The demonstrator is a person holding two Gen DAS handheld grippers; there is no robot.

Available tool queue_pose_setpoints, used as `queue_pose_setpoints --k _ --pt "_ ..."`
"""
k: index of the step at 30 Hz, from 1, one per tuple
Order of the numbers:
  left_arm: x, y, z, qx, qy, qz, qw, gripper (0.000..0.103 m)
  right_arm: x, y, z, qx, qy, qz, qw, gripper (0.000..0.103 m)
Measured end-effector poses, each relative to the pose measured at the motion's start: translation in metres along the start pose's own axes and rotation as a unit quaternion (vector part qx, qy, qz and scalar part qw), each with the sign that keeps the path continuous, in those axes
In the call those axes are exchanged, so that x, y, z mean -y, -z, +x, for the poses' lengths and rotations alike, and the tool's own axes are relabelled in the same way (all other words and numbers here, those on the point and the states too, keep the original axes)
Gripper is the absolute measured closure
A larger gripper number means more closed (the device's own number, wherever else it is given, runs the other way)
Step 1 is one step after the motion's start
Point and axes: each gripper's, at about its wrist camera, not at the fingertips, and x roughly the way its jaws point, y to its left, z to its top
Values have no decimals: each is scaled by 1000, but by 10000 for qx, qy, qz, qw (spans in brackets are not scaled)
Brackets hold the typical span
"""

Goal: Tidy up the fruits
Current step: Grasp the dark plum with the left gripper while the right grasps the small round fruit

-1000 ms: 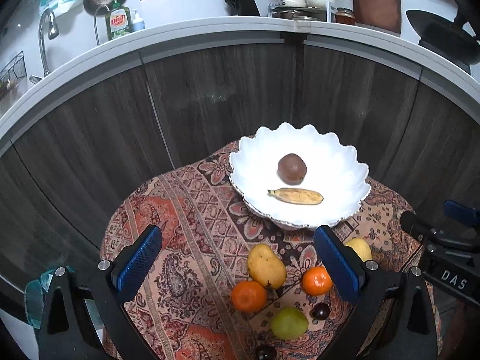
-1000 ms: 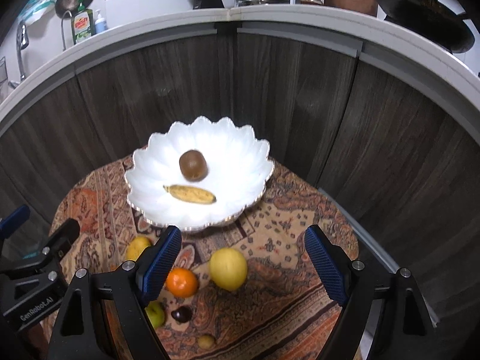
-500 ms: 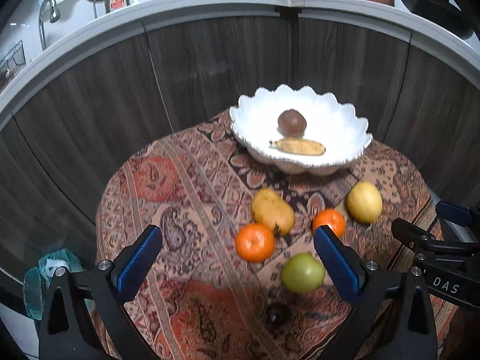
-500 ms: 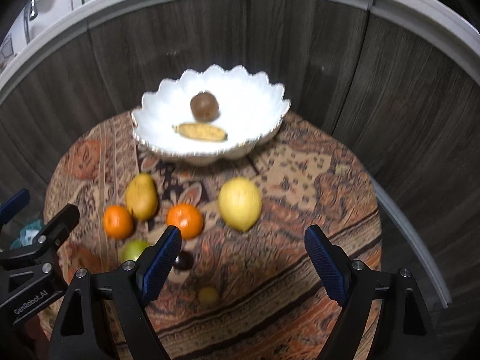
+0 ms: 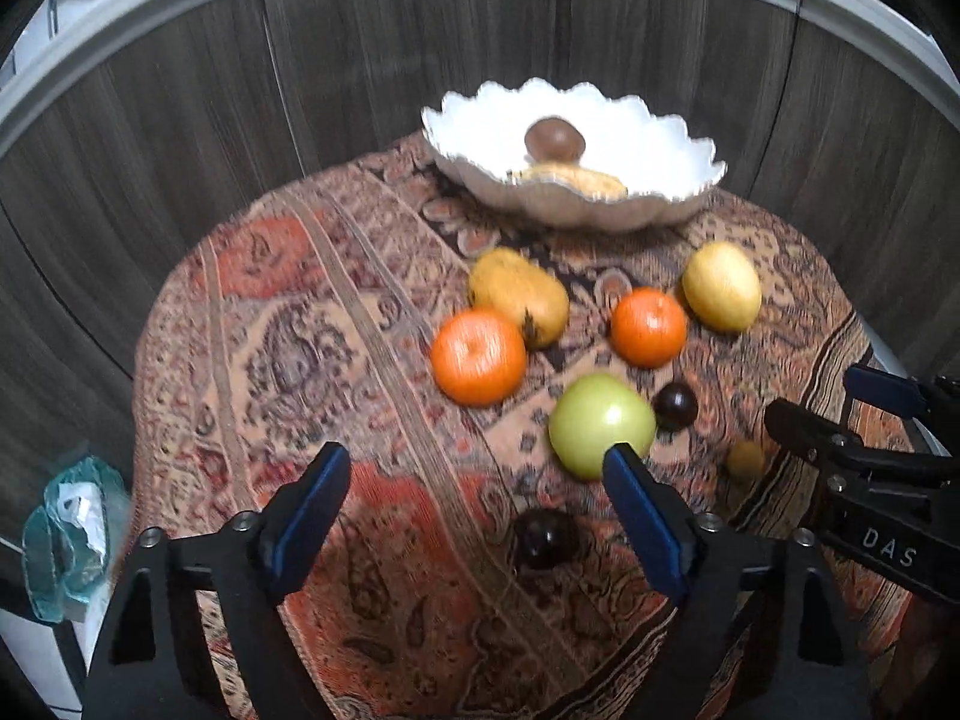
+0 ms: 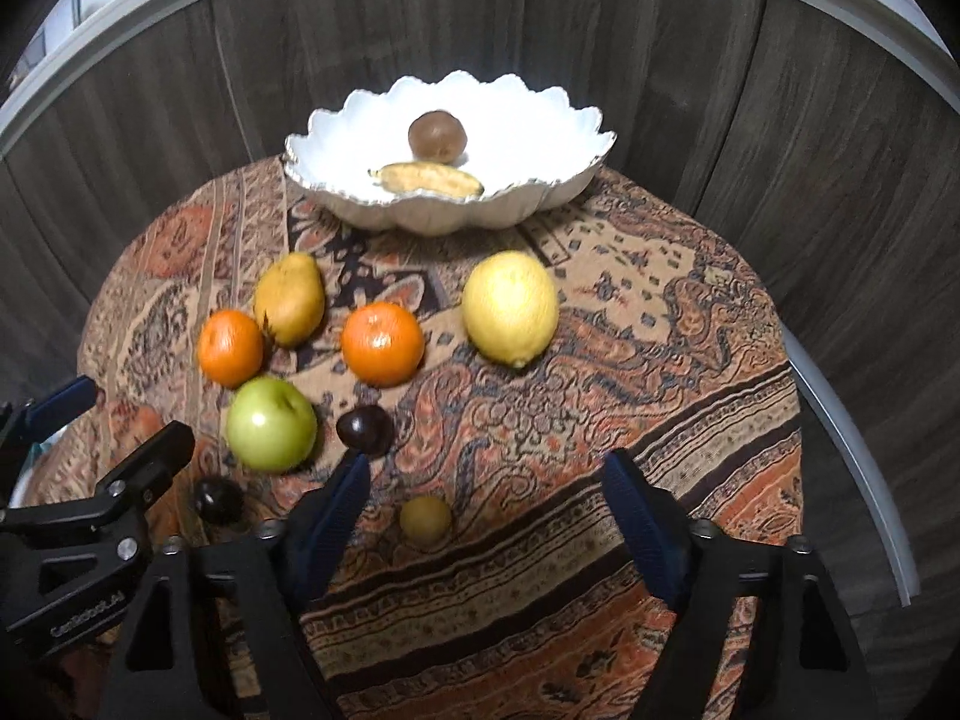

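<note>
A white scalloped bowl at the table's far side holds a brown round fruit and a small banana. On the patterned cloth lie a yellow pear, two oranges, a lemon, a green apple, two dark plums and a small yellow fruit. My left gripper is open and empty, hovering before the apple. My right gripper is open and empty above the small yellow fruit.
The small round table stands against dark wood cabinet doors below a grey counter edge. A bluish plastic bag lies on the floor at the left. The table's edges drop off on both sides.
Both grippers have pulled back and tilted down; the bowl now sits farther up in view and the loose fruits have come into full view. Both stay open.
</note>
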Motion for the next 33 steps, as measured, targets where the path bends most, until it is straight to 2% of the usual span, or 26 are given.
queue_pose_setpoints --k 5,9,11,13,23,29,33 --pt "5 8 8 -147 80 91 9998 24 0 7 10 -117 -39 11 9999 36" --pt "8 12 14 -264 161 114 9995 32 0 10 14 -149 -83 20 9999 37" --pt "10 15 16 -294 187 146 9993 35 -1 12 16 -172 -144 4 9997 41" --pt "13 17 17 -339 237 189 9990 42 -3 14 19 -206 -216 -32 9996 47" --pt "22 24 26 -524 342 313 9975 52 -8 15 29 -229 -323 -61 9992 48" --pt "21 27 30 -557 363 282 9974 58 -10 19 34 -385 -468 -68 9981 59" --pt "22 27 30 -532 403 316 9973 69 -12 20 35 -372 -557 -128 9977 75"
